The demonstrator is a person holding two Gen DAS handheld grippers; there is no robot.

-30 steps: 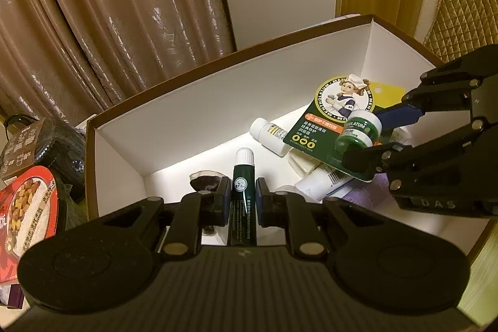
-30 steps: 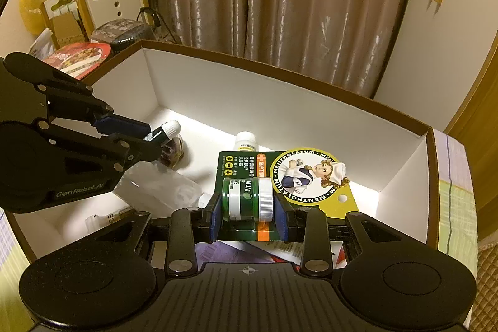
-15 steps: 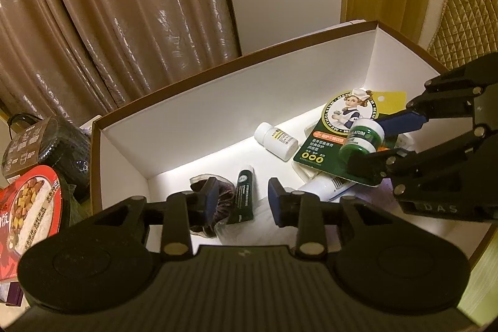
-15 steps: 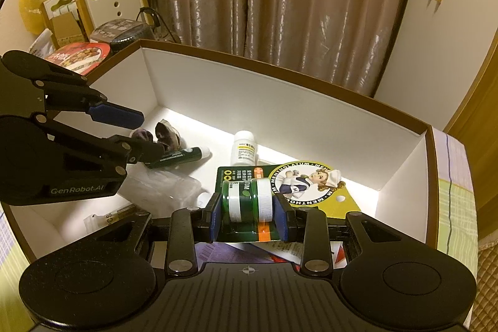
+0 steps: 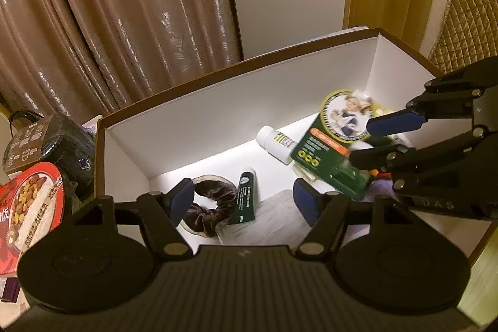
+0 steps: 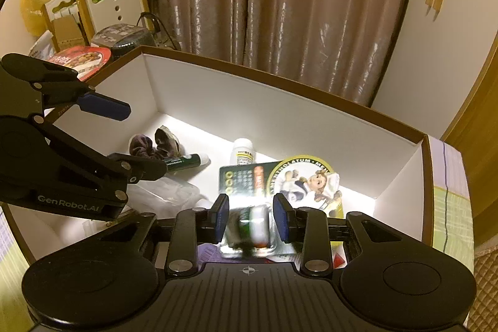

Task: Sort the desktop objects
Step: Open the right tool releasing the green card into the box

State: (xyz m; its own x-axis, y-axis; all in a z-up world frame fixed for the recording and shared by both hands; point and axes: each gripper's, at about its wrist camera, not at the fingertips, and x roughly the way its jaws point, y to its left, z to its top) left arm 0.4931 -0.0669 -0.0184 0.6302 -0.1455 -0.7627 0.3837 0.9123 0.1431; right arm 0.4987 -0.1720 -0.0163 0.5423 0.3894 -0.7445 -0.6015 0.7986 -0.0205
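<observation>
Both grippers hang over a white cardboard box (image 5: pixel 218 126) with a brown rim. My left gripper (image 5: pixel 244 203) is open, and the dark green tube (image 5: pixel 246 198) lies free on the box floor below it, beside a brown scrunchie (image 5: pixel 211 207). My right gripper (image 6: pixel 251 218) is open too. The green Mentholatum blister pack (image 6: pixel 280 182) is blurred between and below its fingers, its small green jar (image 6: pixel 255 223) not gripped. In the left wrist view the pack (image 5: pixel 330 151) tilts under the right gripper (image 5: pixel 373 139). A white pill bottle (image 6: pixel 243 151) lies behind it.
A crumpled clear plastic bag (image 5: pixel 274 220) and a purple item (image 5: pixel 381 189) lie in the box's near part. Left of the box stand a red-lidded food bowl (image 5: pixel 28 207) and a black container (image 5: pixel 53 142). Curtains hang behind; white chairs (image 6: pixel 93 8) are at far left.
The left gripper let go of the green tube, opened wide and drew back. The right gripper, shut on the pack's jar until half a second ago, has opened and the pack is dropping.
</observation>
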